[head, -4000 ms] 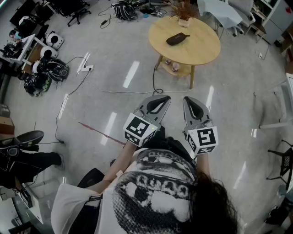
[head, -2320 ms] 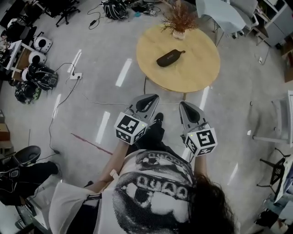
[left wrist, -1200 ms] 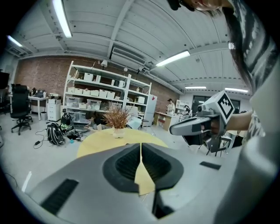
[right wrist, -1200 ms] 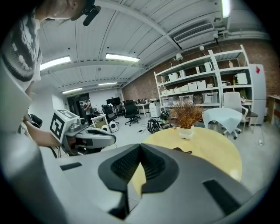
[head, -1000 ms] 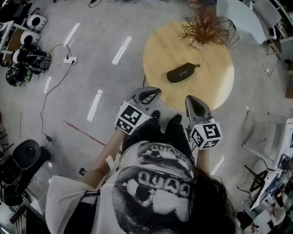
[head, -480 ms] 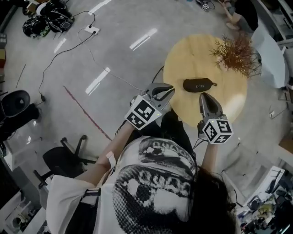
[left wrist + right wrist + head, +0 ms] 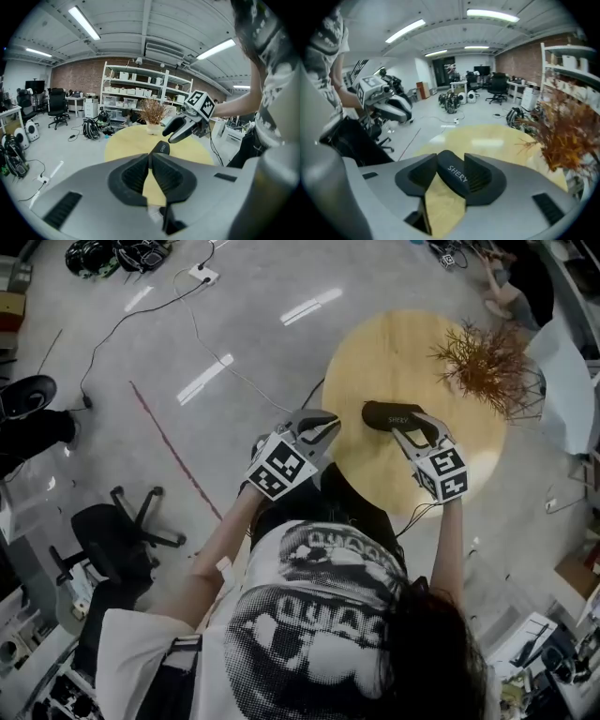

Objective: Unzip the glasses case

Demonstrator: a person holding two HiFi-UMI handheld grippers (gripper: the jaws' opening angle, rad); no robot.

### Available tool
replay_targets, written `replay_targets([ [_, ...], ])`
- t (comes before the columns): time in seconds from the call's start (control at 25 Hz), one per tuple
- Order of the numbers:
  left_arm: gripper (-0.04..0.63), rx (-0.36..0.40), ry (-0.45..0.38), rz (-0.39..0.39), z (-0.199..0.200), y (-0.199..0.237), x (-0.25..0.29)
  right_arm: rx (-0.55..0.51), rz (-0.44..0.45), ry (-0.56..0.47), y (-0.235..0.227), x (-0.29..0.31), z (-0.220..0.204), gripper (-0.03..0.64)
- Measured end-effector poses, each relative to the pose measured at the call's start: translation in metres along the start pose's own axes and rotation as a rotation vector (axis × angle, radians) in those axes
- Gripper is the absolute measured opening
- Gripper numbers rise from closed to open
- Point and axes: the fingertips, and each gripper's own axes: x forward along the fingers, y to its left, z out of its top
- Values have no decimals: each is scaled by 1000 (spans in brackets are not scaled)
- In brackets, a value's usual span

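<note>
At upper right of head view, clamp right gripper's (image 7: 409, 431) just-opened jaws squarely on black oval fabric glasses case (image 7: 381, 413) between them; bring closed, empty left gripper (image 7: 320, 425) nearer.

Glasses case (image 7: 382, 414): dark, oblong, rounded at both ends, with pale lettering on its upper face; it lies flat on the round wooden table (image 7: 394, 343), on the half nearer the person and apart from the dried plant (image 7: 483, 357); it looks closed, though the zip is too small to make out; one end sits between the jaws of the right gripper (image 7: 414, 430), which have just been opening and do not press on it.
</note>
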Motion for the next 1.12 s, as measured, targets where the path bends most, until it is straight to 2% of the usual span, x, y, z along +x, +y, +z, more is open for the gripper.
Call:
replay_targets([
  [0.08, 14, 33, 29, 4, -7, 2, 8, -112, 74, 63, 0, 13, -5, 215],
  [0.24, 15, 160, 97, -26, -17, 8, 23, -288, 179, 179, -4, 35, -15, 256],
  [0.44, 17, 288, 180, -92, -30, 19, 48, -398, 316, 309, 1, 51, -30, 310],
  [0.48, 25, 310, 204, -108, -34, 20, 53, -421, 326, 320, 1, 54, -32, 309],
  [0.52, 65, 335, 230, -128, -39, 21, 58, -441, 334, 325, 1, 57, -34, 297],
  [0.56, 121, 362, 257, -151, -44, 22, 63, -453, 346, 329, 2, 59, -36, 287],
  [0.6, 141, 389, 283, -170, -48, 23, 68, -457, 361, 332, 3, 60, -38, 290],
  [0.76, 141, 475, 345, -241, -60, 27, 87, -445, 403, 314, 5, 59, -41, 282],
  [0.92, 141, 581, 374, -355, -66, 22, 102, -453, 419, 285, 4, 60, -39, 279],
  [1.12, 140, 696, 392, -446, -65, 20, 121, -504, 435, 288, 6, 58, -40, 278],
])
